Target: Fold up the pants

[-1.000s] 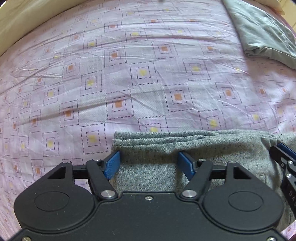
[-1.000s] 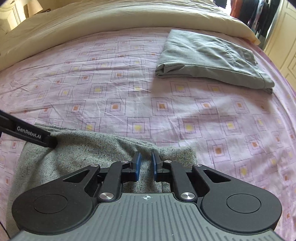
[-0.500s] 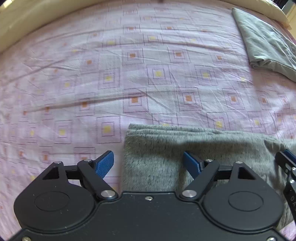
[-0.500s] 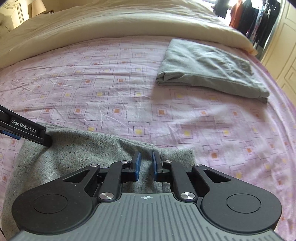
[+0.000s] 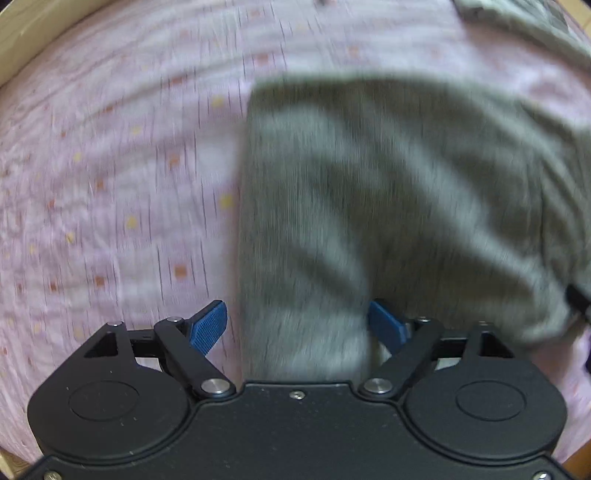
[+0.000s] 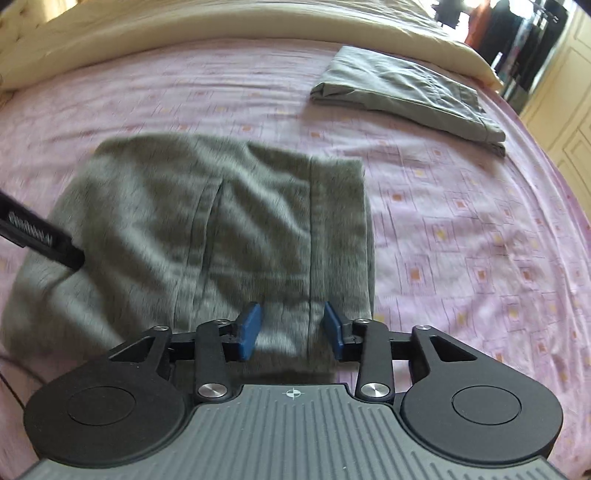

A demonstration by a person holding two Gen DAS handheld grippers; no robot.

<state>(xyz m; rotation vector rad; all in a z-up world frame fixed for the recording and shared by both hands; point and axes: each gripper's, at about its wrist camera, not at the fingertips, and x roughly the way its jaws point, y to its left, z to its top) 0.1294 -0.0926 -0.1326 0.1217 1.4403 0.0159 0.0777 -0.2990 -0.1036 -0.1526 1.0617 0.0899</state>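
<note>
The grey knit pants (image 6: 221,221) lie folded flat on the pink patterned bed sheet (image 6: 461,221). My right gripper (image 6: 291,328) hovers at their near edge, close to the right-hand side; its jaws are opening and the blue pads stand clear of the cloth below. In the blurred left wrist view my left gripper (image 5: 297,325) points down over the pants (image 5: 388,203) at their left edge. Its jaws are opening wide, one pad off the cloth, neither pressing it. A black finger of the left gripper (image 6: 40,236) shows over the pants' left side.
A second pair of folded grey-green trousers (image 6: 406,96) lies at the far right of the bed, also seen in the left wrist view (image 5: 535,26). A cream duvet (image 6: 221,26) runs along the far edge. Hanging clothes (image 6: 517,40) and a wardrobe stand beyond.
The right gripper, shut on the cloth before, has opened and let go. The left jaws have spread wider. Both grippers have drawn back, so much more of the folded pants shows.
</note>
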